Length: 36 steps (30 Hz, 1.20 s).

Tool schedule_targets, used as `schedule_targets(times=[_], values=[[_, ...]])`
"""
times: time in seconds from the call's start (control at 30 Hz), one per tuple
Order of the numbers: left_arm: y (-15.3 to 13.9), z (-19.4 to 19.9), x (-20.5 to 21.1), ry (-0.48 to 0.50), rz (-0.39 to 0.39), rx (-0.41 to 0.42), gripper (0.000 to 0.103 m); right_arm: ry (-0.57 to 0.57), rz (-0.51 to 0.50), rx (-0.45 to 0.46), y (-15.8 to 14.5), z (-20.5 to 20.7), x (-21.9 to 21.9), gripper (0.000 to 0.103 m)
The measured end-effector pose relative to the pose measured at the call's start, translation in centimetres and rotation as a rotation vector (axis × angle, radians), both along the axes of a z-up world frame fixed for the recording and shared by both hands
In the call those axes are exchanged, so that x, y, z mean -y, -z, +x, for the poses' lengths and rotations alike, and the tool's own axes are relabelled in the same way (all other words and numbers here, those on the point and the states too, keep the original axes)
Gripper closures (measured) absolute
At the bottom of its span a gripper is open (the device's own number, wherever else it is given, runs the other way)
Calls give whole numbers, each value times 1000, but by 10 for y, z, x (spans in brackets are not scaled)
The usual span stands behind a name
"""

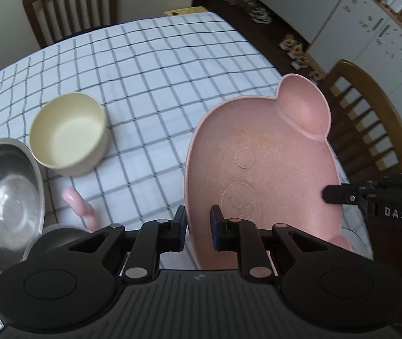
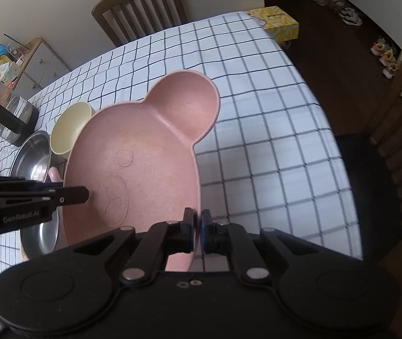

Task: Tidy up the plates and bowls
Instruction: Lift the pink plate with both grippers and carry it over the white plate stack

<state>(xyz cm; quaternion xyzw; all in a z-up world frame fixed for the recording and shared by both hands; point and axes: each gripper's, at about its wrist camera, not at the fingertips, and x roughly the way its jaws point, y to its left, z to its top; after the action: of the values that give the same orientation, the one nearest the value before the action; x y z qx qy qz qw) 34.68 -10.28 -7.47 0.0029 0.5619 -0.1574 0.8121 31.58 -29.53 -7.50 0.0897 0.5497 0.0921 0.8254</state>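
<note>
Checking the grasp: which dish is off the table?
The pink bear plate, held at its rim by both grippers; the cream bowl and steel bowl are not held.

plate [image 1: 260,152] above table [image 1: 155,65] | bowl [image 1: 68,132] left, beside basin [image 1: 3,197]

Left claw [image 1: 198,226] and right claw [image 2: 197,233] both clamped.

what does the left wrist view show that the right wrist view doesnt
Only the left wrist view: the white fridge covered in magnets, and the left gripper straddling the pink bear plate's rim.

Only the right wrist view: the glass kettle, the cluttered shelf, the yellow box, and the right gripper pinching the rim.

Both: the plate, cream bowl, steel bowl, checked tablecloth.
</note>
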Motion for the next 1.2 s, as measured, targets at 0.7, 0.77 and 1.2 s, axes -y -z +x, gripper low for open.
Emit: schedule_targets(times=[0.7, 0.77, 1.2], values=[[29, -120, 77, 184, -53, -96, 86, 130, -44, -61, 8, -130, 74, 96], [36, -124, 81, 189, -46, -107, 87, 125, -51, -81, 14, -133, 78, 96], [65, -129, 92, 191, -28, -166, 87, 44, -123, -129, 40, -112, 79, 94]])
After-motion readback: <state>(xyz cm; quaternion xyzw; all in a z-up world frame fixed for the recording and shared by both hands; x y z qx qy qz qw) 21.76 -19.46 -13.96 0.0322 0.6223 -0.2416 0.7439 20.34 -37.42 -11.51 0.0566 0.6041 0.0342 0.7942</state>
